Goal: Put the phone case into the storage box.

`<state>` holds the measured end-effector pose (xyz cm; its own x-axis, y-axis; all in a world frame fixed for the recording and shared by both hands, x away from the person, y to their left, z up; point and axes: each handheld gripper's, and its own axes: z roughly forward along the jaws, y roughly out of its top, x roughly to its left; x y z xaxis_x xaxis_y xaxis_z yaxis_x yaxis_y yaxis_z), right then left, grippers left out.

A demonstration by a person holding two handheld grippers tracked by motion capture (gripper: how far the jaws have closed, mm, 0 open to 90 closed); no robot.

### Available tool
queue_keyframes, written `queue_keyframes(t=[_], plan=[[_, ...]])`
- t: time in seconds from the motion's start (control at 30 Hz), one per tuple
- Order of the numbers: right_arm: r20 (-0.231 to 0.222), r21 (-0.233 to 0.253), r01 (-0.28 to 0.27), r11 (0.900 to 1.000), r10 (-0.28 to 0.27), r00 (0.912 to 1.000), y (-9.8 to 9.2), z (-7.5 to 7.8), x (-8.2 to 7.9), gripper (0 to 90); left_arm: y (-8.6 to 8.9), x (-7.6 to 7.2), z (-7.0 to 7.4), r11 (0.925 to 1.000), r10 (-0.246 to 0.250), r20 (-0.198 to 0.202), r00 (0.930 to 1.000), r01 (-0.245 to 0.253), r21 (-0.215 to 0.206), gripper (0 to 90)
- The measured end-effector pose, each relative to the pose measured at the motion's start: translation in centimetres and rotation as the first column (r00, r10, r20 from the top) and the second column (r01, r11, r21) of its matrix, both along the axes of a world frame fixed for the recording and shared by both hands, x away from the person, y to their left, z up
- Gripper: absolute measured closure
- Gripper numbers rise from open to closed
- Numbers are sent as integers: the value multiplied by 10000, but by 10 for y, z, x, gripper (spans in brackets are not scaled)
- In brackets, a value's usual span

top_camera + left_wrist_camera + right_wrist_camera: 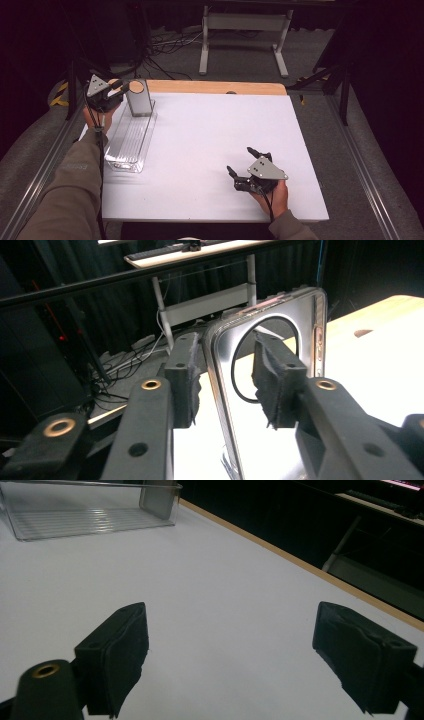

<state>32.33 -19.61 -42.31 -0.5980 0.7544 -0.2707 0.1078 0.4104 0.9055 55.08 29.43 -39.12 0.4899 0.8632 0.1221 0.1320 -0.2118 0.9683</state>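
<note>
The left hand-held gripper (121, 87) is matte black, topped by a grey three-cornered plate with small dark holes, and a black cable trails from it along the olive-grey sleeve (65, 195), which bears faint lettering. The right hand-held gripper (242, 161) matches it, plate and cable alike. Its black jaws carry rough dark pads (122, 650), with brass-ringed screw holes behind them.

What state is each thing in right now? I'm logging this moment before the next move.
Clear plastic bin: upright on the table, nothing in it, far end wall with a round hole.
Left gripper: jaws astride that end wall, a gap visible on both sides, not clamped.
Right gripper: jaws wide open, holding nothing, over the white table.
</note>
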Motion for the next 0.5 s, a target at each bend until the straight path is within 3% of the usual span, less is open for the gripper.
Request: queue_keyframes(t=[0.5], plan=[[-35, -55, -97, 9999, 97, 9999, 1, -2, 0, 157, 0, -7, 9, 10000, 1, 1, 10000, -1, -34, 426]])
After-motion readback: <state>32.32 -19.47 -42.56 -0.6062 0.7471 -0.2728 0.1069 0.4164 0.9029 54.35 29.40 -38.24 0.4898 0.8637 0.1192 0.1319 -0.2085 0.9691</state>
